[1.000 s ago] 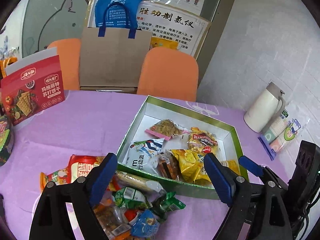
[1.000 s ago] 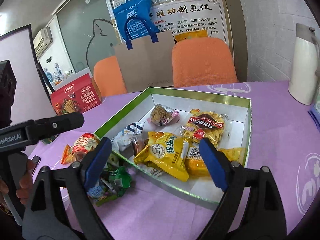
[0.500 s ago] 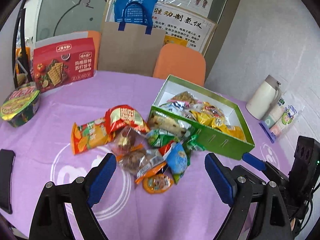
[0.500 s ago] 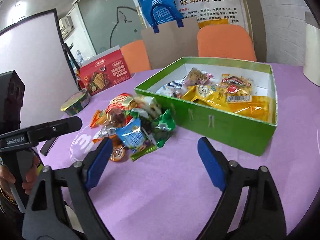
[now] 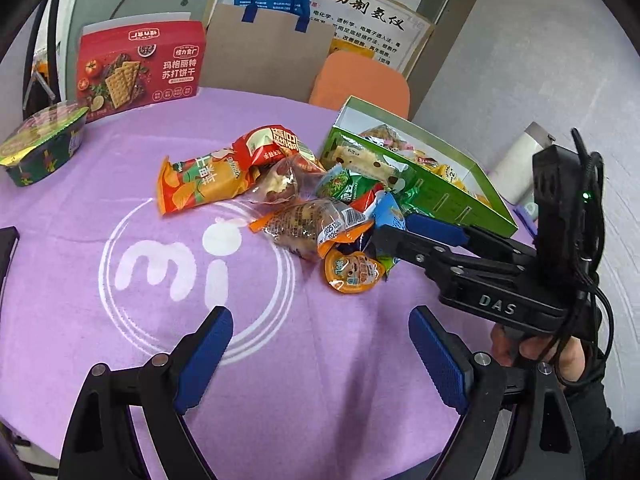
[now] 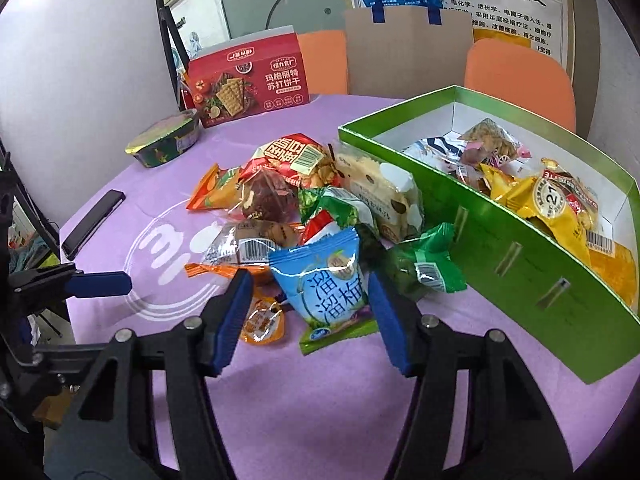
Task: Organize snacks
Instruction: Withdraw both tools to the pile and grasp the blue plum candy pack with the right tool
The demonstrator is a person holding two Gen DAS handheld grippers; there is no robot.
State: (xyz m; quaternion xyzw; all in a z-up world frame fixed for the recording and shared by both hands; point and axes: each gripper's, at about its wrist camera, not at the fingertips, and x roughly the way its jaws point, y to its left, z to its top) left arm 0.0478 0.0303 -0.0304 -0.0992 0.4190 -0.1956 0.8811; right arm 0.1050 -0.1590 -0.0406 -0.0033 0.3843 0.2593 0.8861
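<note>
While right gripper [image 6: 308, 312] straddles blue packet [image 6: 320, 280], contact unclear.

You are looking at a heap of snack packets [image 5: 304, 196] that is lying on the purple cloth, just beside the long wall of the green box [image 6: 516, 256]. A blue packet [image 6: 324, 280] is resting at the near edge of the heap, with a small orange jelly cup [image 6: 262, 322] beside it. An orange chip bag [image 5: 200, 184] is lying flat on the far side. The box is standing open and is already holding several yellow packets [image 6: 548, 208].
</note>
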